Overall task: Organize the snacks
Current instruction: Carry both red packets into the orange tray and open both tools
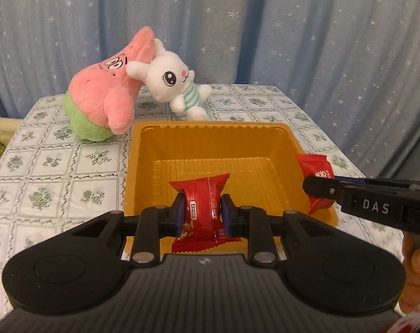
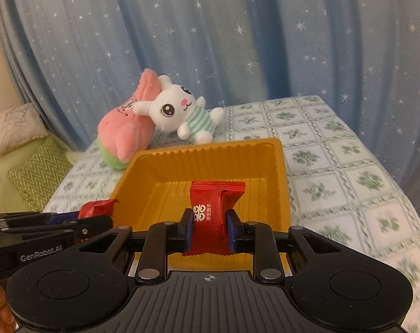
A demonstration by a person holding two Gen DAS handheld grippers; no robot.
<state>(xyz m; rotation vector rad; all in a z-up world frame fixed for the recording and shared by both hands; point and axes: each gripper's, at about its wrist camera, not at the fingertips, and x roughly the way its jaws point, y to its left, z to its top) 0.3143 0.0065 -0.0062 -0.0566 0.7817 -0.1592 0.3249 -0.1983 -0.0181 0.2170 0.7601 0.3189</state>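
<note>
A yellow plastic tray (image 1: 215, 138) (image 2: 210, 155) stands on the patterned tablecloth. My left gripper (image 1: 203, 213) is shut on a red snack packet (image 1: 201, 202) and hangs over the tray's near side. In the right wrist view my right gripper (image 2: 209, 229) is shut on another red snack packet (image 2: 212, 208), also over the tray's near edge. Each gripper shows from the side in the other's view: the right gripper (image 1: 318, 188) with its red packet (image 1: 316, 166) at the tray's right rim, the left gripper (image 2: 99, 222) with its packet (image 2: 97, 208) at the left rim.
A pink star plush (image 1: 107, 91) (image 2: 126, 130) and a white bunny plush (image 1: 174, 83) (image 2: 182, 113) lie behind the tray at the table's back left. A blue starred curtain (image 1: 293, 27) hangs behind. A green cushion (image 2: 35, 174) and a pillow (image 2: 15, 127) sit off the table's left.
</note>
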